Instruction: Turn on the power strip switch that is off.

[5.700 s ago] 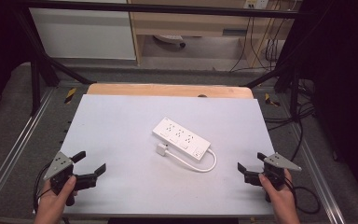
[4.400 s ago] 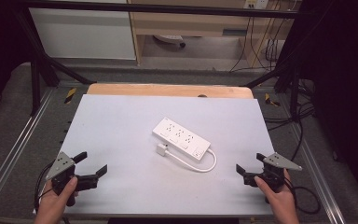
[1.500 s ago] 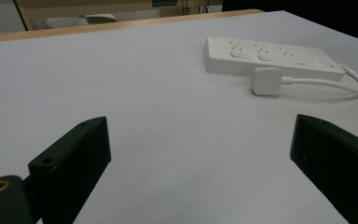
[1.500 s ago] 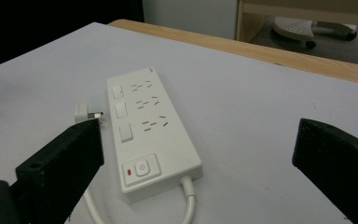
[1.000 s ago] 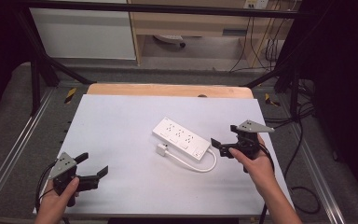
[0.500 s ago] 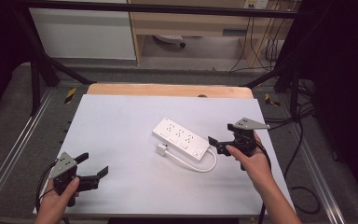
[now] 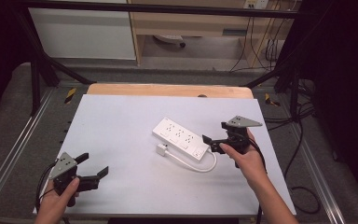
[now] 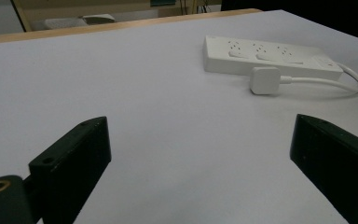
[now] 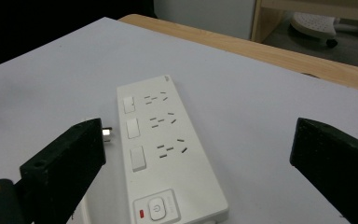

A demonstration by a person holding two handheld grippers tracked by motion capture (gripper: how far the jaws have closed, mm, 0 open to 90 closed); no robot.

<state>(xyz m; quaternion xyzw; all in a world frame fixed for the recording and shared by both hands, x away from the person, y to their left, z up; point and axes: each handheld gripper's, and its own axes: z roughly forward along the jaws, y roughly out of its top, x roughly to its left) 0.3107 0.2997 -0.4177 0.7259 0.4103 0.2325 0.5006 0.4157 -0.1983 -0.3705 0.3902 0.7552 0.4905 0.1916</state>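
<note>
White table (image 7: pixel 121 126), strip (image 7: pixel 181 138) just ahead of right gripper (image 7: pixel 216 133), jaws spread. Moved in from table's near corner. Left gripper (image 7: pixel 93 166) spread, unmoved.

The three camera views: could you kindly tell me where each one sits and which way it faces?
High view: above the person's side, looking down on the table; both hands and tongs show.
Left gripper view: low near the table's corner, facing the power strip between open jaws.
Right gripper view: just over the power strip's switch end, jaws open.
All share the power strip and its plug.
</note>
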